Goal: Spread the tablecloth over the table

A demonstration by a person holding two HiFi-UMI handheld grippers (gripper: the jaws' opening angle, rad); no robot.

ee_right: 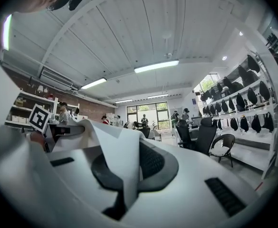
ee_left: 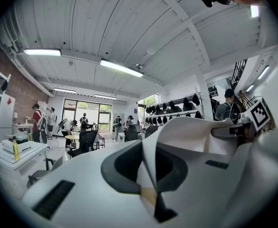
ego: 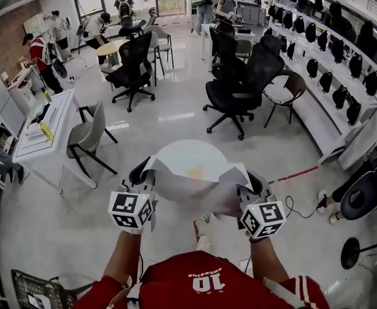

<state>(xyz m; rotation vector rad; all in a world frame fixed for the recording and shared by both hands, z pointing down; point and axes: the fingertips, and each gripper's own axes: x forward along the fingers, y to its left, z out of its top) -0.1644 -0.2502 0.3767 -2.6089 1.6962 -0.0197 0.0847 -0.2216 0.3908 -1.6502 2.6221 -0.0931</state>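
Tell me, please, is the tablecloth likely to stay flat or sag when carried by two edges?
Probably floppy: the tablecloth bends and folds between the left tool and right tool. Likely light, since thin pinches hold it up. It may drape unevenly.

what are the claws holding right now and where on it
The white tablecloth, by its near edge: the left claw pinches the left end, the right claw the right end.

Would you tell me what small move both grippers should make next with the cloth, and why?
Probably carry the cloth forward, then lower it: the left gripper and right gripper are each shut on its edge, and the table's far part shows bare.
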